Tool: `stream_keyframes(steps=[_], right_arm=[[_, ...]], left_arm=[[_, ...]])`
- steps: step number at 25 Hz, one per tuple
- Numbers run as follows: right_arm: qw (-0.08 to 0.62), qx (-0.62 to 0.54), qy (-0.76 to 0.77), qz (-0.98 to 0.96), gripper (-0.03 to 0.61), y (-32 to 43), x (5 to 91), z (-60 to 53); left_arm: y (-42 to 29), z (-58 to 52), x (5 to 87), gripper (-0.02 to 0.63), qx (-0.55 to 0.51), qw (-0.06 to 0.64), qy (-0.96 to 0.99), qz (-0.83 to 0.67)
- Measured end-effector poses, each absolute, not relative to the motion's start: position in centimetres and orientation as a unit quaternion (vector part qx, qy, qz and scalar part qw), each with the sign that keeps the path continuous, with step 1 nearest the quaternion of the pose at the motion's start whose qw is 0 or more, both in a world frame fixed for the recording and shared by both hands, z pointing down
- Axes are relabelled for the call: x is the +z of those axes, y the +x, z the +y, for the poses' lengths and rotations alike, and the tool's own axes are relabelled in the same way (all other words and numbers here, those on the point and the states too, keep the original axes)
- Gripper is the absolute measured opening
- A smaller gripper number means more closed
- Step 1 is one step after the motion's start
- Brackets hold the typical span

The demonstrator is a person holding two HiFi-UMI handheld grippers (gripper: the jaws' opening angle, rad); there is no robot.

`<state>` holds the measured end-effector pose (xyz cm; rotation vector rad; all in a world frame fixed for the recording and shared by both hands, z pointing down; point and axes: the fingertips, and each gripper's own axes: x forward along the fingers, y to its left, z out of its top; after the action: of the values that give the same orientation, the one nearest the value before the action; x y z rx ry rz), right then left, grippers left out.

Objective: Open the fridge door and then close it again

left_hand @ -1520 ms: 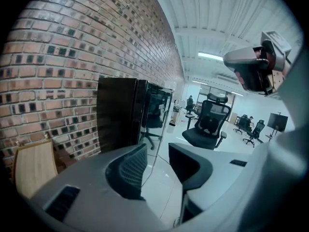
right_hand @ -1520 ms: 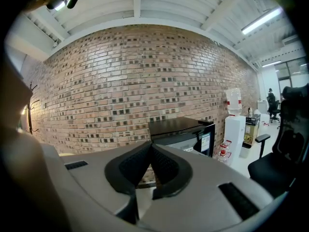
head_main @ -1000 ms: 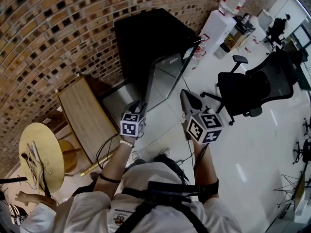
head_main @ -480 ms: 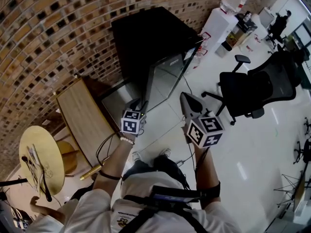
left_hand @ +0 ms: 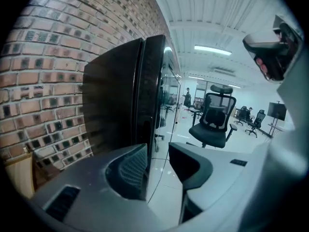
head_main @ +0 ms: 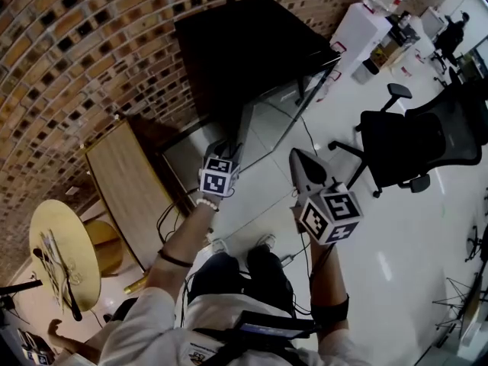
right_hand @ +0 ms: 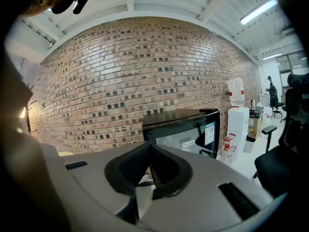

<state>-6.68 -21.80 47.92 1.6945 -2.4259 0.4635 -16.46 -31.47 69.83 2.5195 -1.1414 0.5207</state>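
Observation:
A low black fridge [head_main: 252,44] stands against the brick wall, and its glass door [head_main: 286,105] faces the white floor. In the left gripper view the door's front edge [left_hand: 153,100] runs down toward the gap between my jaws and appears to lie flat against the fridge body [left_hand: 113,105]. My left gripper [head_main: 231,149] is open just in front of that edge, and its pads touch nothing. My right gripper [head_main: 299,158] hangs shut and empty over the floor, to the right of the door. In the right gripper view the fridge [right_hand: 186,124] is seen beyond the closed fingertips.
A wooden cabinet [head_main: 126,178] stands left of the fridge, with a round yellow table [head_main: 65,254] beyond it. A black office chair [head_main: 412,143] is on the right. A white water dispenser [head_main: 364,25] stands past the fridge. A cable [head_main: 171,219] lies near my feet.
My left gripper has moved forward and down, closer to the fridge door's edge. The right gripper has sunk a little. Neither gripper's jaws have changed.

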Motion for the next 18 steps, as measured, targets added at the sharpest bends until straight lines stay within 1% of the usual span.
stream_keyframes(steps=[6,10,18], right_arm=[[0.076,0.157,0.564,-0.807,0.018,-6.6,50.2,-22.8],[0.082,0.164,0.564,-0.805,0.018,-6.3,51.5,-22.9],[0.085,0.173,0.565,-0.802,0.018,-5.3,52.7,-23.1]], left_arm=[[-15.2,-33.8,72.0,0.141,0.183,0.150,0.888,-0.393],[-15.0,-34.7,72.3,0.129,0.177,0.148,0.889,-0.395],[-13.9,-34.8,72.1,0.129,0.173,0.137,0.895,-0.387]])
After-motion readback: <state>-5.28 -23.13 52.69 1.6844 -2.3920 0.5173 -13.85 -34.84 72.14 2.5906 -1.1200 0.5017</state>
